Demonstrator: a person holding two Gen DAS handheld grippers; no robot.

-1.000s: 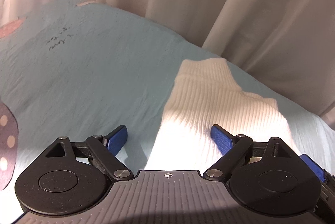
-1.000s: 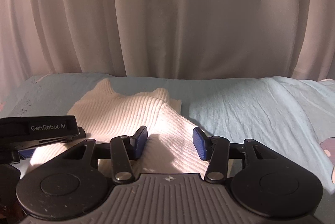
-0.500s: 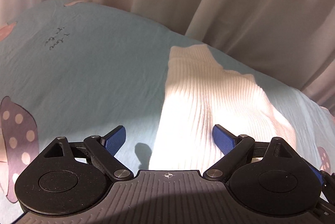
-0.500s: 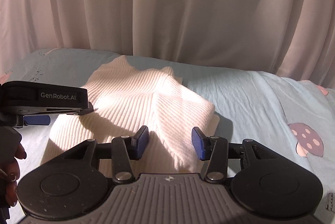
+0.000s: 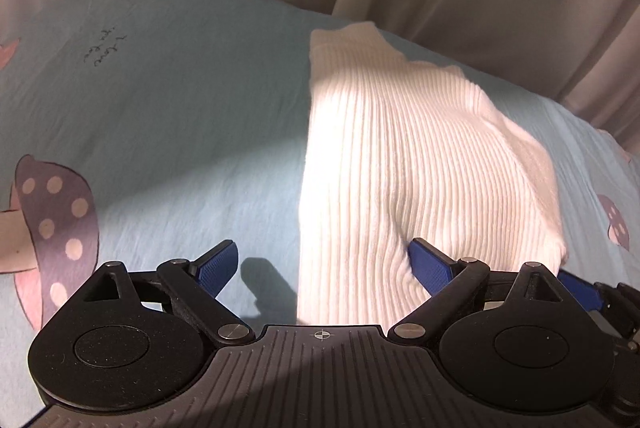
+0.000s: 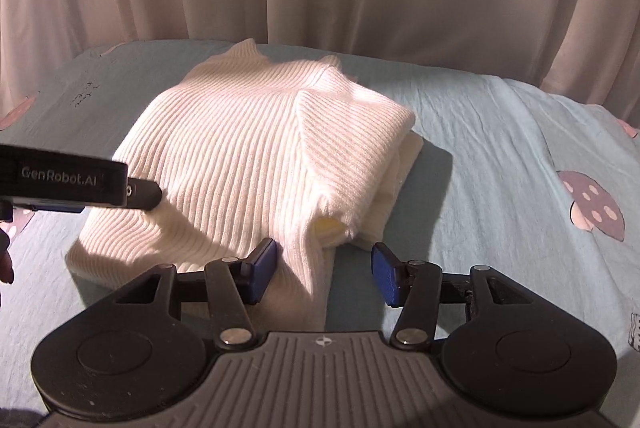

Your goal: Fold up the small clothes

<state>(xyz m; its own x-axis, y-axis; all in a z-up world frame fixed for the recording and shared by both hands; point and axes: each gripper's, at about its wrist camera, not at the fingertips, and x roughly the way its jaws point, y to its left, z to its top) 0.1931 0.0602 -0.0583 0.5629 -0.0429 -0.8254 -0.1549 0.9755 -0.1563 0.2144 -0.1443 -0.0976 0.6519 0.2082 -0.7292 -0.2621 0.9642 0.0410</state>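
Tongs first: our right gripper (image 6: 324, 276) is opening, its blue pads clear of the near hem of the white ribbed sweater (image 6: 256, 148) that lies between them; our left gripper (image 5: 324, 264) stands wide, one pad over bare sheet, the other at the knit's edge, gripping nothing. We judge the sweater soft, light and floppy (it will sag from any single pinch), so two hem corners or a folded edge suit best. It lies folded on the pale blue bedsheet (image 6: 500, 156). Only the right view shows the doubled right side and cuff; only the left view shows the sweater's straight left edge.
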